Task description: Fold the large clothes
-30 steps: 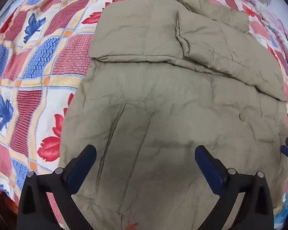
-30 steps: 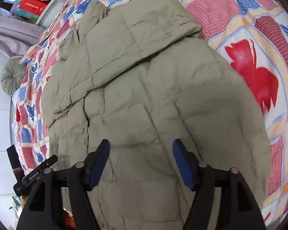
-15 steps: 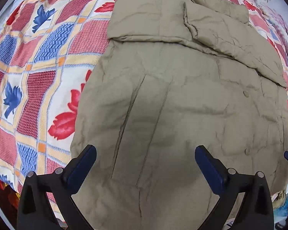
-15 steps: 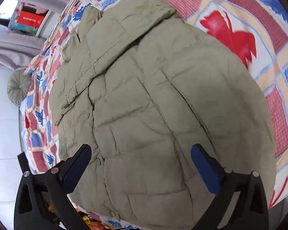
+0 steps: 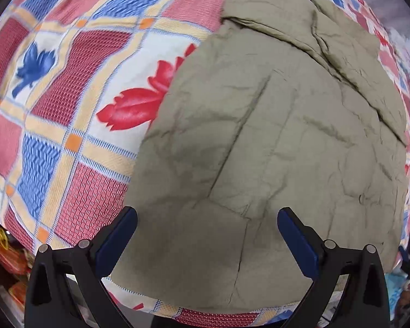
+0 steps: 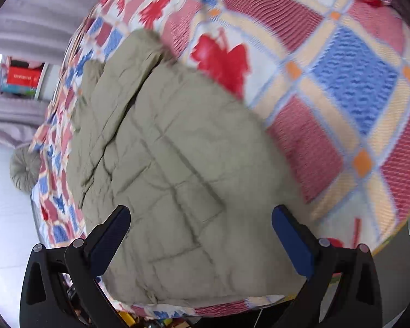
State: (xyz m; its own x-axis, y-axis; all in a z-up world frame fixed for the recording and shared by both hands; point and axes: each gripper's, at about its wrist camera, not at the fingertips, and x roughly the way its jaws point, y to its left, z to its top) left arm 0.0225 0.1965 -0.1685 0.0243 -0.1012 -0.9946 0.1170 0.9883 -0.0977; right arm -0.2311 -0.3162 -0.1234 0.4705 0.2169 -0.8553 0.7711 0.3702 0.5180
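Left wrist: olive jacket (image 5: 273, 150) on patterned bedspread (image 5: 54, 95) — both grippers' jaws spread.

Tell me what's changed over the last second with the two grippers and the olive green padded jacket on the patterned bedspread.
The right gripper opened wide from a narrower gap and swung right, showing more bedspread. The left gripper drifted left toward the jacket's edge, jaws wide throughout. Neither holds anything. The olive green padded jacket lies as before on the red, blue and cream patterned bedspread, sleeves folded across.
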